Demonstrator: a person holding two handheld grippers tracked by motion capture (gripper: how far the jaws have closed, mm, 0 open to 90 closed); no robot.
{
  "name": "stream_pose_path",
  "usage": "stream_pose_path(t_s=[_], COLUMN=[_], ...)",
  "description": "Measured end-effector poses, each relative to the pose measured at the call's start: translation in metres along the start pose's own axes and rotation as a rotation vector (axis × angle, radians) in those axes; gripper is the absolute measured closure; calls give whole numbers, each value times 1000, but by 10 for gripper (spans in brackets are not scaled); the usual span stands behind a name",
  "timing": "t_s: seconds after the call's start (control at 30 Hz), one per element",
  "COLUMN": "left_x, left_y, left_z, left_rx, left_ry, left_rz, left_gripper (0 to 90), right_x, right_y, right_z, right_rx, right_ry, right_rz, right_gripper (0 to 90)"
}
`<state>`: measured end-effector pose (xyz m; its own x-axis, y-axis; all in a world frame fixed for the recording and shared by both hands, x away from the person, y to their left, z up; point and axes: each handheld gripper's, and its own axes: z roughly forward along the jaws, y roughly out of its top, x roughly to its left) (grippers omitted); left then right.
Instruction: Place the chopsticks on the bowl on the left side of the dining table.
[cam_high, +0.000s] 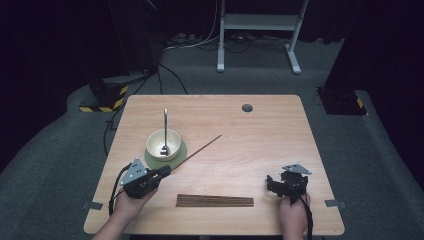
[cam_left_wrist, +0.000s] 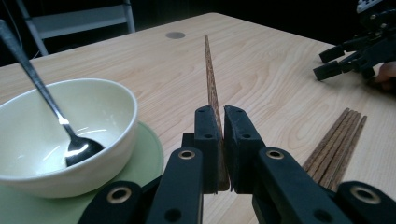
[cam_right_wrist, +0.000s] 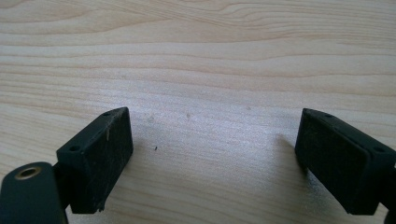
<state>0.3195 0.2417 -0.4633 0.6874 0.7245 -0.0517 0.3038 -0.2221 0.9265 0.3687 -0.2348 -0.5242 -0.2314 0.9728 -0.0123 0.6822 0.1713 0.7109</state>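
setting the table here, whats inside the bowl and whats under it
Inside the cream bowl a metal spoon rests head down, its handle leaning out over the rim. Under the bowl lies a green saucer; its middle is covered by the bowl.

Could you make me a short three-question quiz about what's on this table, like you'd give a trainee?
1. What does the left gripper hold?
2. True or false: the spoon lies flat on the table.
3. The right gripper is: A) shut on a chopstick B) open over bare wood C) inside the bowl.

Key:
1. A single chopstick, clamped between its jaws.
2. False; it leans in the bowl, which sits on the green saucer.
3. B; the chopstick bundle lies apart.
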Motion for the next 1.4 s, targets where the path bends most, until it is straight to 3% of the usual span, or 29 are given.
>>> stream_pose_path(t_s=[0.07,0.13,0.47,0.57,0.73,0.77,0.8,0.83,0.87,0.93,0.97,1.0,1.03,1.4], left_x=[5,7,27,31,43,44,41,42,47,48,46,50,48,65], left_y=[-1,-2,-6,-7,-10,-10,-11,-11,-11,-11,-12,-11,-12,-18], left_z=[-1,-3,-14,-17,-23,-23,-20,-21,-25,-26,-24,-27,-25,-29], left_rx=[3,-2,-6,-14,-5,-17,-63,-59,-19,-24,-55,-25,-54,-22], left_ry=[7,19,55,73,94,96,105,106,110,116,117,118,122,163], left_rz=[15,-8,-28,-58,-53,-76,-135,-141,-85,-97,-136,-92,-135,-125], left_gripper=[838,838,838,838,838,838,838,838,838,838,838,838,838,838], right_x=[0,0,0,0,0,0,0,0,0,0,1,0,0,0], right_y=[0,0,0,0,0,0,0,0,0,0,0,0,0,0], right_z=[0,0,0,0,0,0,0,0,0,0,0,0,0,0], right_rx=[0,1,0,0,0,0,0,0,0,0,2,0,0,-2], right_ry=[1,2,1,1,1,1,1,1,1,1,1,1,1,0], right_rz=[1,1,1,1,1,1,1,1,1,0,5,0,1,1], right_gripper=[112,112,112,112,112,112,112,112,112,112,112,112,112,113])
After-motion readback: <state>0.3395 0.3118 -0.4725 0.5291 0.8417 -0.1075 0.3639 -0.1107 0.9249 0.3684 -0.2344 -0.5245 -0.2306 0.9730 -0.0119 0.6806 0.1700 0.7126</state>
